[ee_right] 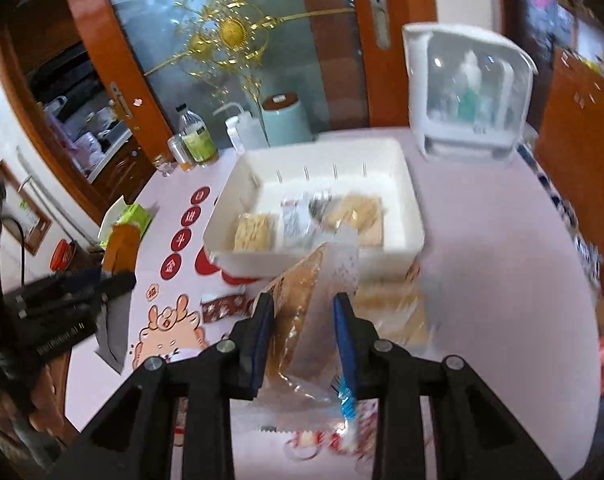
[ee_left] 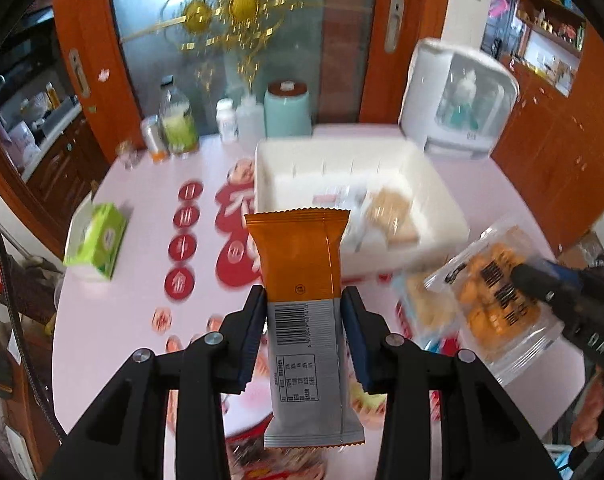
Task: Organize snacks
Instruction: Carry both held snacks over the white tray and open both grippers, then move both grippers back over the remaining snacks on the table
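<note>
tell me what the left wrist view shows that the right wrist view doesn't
Only the left wrist view shows the barcode back of the orange and silver foil snack bar clamped in the left tongs, plus a white pill bottle.

Only the right wrist view shows the pale square cracker pack at the near left inside the white plastic bin.

Both show the bin, the green tissue box, and the clear pack of golden snacks clamped in the right tongs.

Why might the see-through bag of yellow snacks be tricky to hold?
The clear snack bag is probably floppy: its film crinkles and bends between the right gripper. It looks shiny, so it may slip. The puffy yellow pieces inside seem light and could likely crush if squeezed hard.
</note>
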A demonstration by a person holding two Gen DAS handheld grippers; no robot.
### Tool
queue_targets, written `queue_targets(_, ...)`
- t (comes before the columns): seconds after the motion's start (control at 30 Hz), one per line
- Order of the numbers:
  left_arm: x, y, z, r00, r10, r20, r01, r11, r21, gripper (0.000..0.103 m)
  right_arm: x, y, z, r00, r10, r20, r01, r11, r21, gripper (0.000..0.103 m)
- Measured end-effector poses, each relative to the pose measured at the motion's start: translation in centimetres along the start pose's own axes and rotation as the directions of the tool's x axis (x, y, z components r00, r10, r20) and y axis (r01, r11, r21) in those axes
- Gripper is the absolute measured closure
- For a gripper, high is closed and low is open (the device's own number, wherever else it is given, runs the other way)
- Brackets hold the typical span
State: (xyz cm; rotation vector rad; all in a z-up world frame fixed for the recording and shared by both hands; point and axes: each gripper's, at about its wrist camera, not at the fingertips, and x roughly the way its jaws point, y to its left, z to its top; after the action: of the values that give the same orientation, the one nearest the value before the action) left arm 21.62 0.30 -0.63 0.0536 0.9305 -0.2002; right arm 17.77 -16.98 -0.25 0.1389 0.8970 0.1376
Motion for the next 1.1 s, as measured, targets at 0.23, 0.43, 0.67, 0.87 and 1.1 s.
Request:
queue_targets(0.23, 2.3, -2.6, 7.2, 0.998, 0.043, 0.04, -0.043, 0.999, 0.002, 0.065, 1.0, -3.8, 7.5, 0.996, -0.004, 0.084, 0.01, 0.997, -0.076, 0.073)
queue_targets(0.43, 5.6, -1.8, 11.8, 0.996, 0.082, 0.021, -0.082, 0.996, -0.023, 0.065, 3.1, -6.4, 13.6, 0.99, -0.009, 0.143, 0.014, 0.999, -0.035, 0.073)
queue_targets(0.67, 9.6, -1.1, 15.2, 0.991, 0.137, -0.003, -0.137, 0.99, -0.01, 0.063, 6.7, -7.4, 17.3, 0.988, -0.026, 0.151, 0.032, 0.999, -0.033, 0.072)
queue_targets(0.87, 14.3, -1.2, 15.9, 0.98, 0.184, -0.077, -0.183, 0.983, 0.01, 0.05, 12.4, -7.1, 17.7, 0.998, -0.007, 0.068, 0.009, 0.999, -0.031, 0.066)
queue_targets(1.1, 16.5, -0.5, 15.3, 0.982, 0.147, -0.116, -0.153, 0.987, -0.05, 0.019, 16.2, -6.7, 17.1, 0.999, 0.013, -0.036, -0.014, 0.999, -0.038, 0.04)
